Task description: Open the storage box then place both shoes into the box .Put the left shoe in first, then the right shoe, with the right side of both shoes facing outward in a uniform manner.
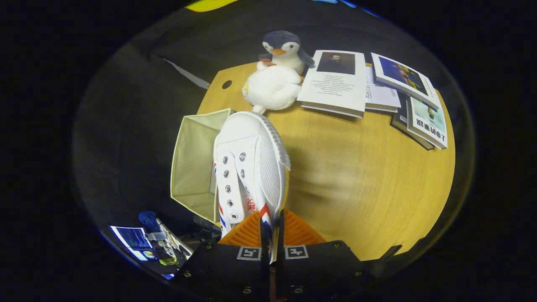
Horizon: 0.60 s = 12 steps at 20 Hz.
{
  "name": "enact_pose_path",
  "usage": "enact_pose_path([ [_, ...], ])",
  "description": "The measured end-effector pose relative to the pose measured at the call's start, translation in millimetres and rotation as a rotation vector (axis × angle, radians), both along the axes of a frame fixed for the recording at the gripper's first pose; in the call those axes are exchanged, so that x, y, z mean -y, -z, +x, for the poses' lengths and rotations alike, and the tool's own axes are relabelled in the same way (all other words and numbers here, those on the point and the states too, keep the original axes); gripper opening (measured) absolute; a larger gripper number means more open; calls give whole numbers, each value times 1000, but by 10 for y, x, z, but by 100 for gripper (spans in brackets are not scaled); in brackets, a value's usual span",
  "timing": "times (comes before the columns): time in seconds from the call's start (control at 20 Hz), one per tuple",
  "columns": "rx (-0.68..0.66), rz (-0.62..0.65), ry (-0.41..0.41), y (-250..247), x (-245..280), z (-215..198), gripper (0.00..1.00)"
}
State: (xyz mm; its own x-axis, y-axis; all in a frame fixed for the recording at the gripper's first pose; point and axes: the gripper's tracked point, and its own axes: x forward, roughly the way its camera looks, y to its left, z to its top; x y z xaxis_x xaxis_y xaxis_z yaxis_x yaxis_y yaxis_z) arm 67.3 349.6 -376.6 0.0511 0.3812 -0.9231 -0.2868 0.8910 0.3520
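Gripper [270,235], pinched thinly on the shoe [247,167] edge just right of the open box [191,163], could let it twist loose.

From my seat, the gripper [270,235] clamps the shoe [249,167] beside the open box [193,163]. Plush penguin [282,50] and books [377,90] crowd the table's [369,180] far edge; near side's wide open.

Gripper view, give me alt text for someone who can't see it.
The claw is shut on a white canvas shoe, held toe-forward beside an open cream storage box on a round wooden table. Beyond them sit a plush penguin, a white plush toy and several books.
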Motion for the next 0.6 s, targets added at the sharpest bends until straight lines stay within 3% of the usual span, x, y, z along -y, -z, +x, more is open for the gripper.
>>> enact_pose_path([
  [0.6, 18, 22, -139, -169, -1138, 164, 6],
])
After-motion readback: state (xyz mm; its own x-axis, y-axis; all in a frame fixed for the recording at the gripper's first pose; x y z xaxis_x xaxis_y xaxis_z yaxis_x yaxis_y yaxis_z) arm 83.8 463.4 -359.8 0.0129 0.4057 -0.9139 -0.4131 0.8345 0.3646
